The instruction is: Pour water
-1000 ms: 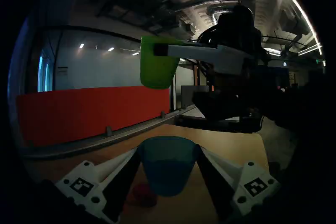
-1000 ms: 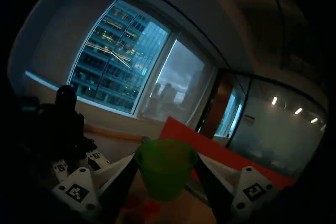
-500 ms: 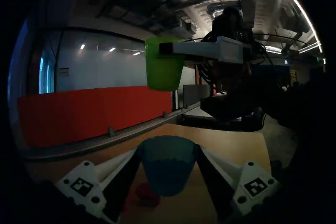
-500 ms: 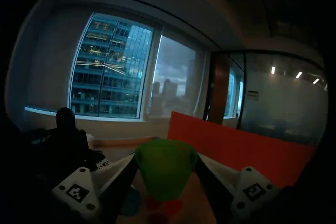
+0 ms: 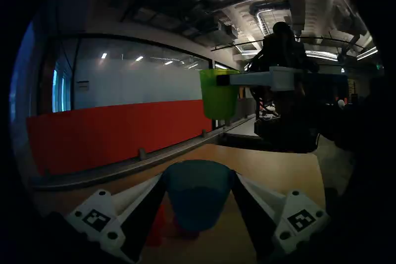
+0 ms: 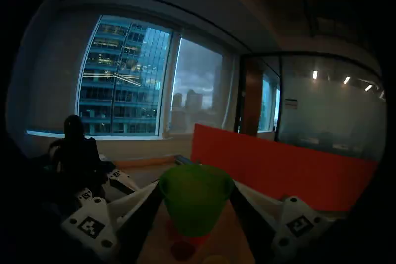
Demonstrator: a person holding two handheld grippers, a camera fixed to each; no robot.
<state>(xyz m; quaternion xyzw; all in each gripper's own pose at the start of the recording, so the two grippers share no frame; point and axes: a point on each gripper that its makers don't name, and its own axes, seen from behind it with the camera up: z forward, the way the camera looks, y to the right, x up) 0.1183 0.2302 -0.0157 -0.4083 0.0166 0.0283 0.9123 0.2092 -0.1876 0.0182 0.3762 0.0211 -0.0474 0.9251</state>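
In the left gripper view a blue cup stands upright between my left gripper's white fingers, which press on both its sides. Higher and farther off, a green cup hangs upright in the right gripper, held by a person's dark hand. In the right gripper view the same green cup sits clamped between my right gripper's fingers. The left gripper shows low at the left there. I cannot make out water in either cup.
A wooden table lies below both cups, with red cups on it, also seen as a red cup under the green one. A red partition runs behind. Large windows face the right gripper.
The green cup has come back from a tilt to upright and moved right and lower in the left gripper view. The right gripper view has levelled. The blue cup stays still.
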